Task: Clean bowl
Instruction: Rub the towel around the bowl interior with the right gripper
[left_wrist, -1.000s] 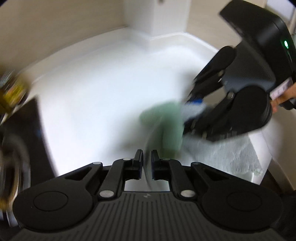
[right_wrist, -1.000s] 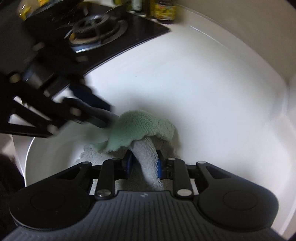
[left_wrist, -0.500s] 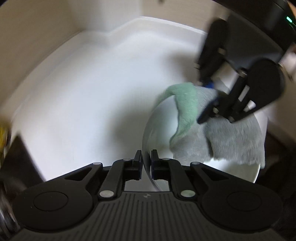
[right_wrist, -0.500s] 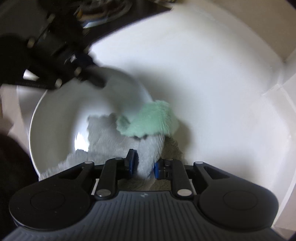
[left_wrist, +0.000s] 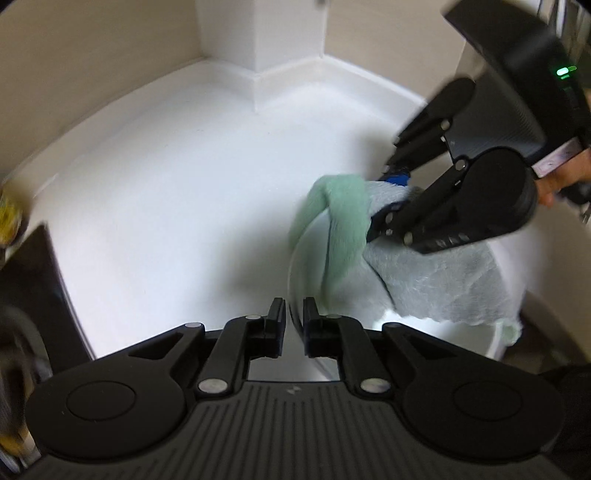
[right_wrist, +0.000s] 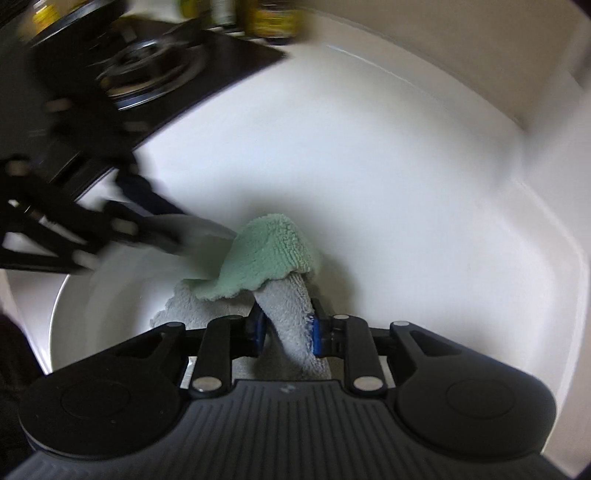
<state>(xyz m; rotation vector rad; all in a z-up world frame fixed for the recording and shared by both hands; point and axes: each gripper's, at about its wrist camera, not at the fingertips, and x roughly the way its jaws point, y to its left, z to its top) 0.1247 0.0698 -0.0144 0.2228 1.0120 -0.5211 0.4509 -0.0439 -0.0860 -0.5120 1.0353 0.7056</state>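
A white bowl (left_wrist: 465, 332) is held tilted above the white counter. My left gripper (left_wrist: 293, 314) is shut on the bowl's rim, seen edge-on between its fingers. My right gripper (right_wrist: 287, 328) is shut on a cloth (right_wrist: 269, 258) that is green on one side and grey on the other. The cloth (left_wrist: 343, 221) drapes over the bowl's far rim and lies inside the bowl (right_wrist: 96, 306). In the left wrist view the right gripper (left_wrist: 391, 199) comes in from the right. In the right wrist view the left gripper (right_wrist: 155, 229) is blurred at the bowl's left rim.
A white counter (left_wrist: 166, 206) runs back to a beige wall with a white corner post (left_wrist: 258, 33). A black gas hob (right_wrist: 147, 70) lies at the left, with jars (right_wrist: 273, 18) behind it. The hob's edge (left_wrist: 33, 288) shows at the left.
The bowl has tipped and turned in my left gripper. My right gripper has swept the cloth from the bowl's inside up over its far rim.
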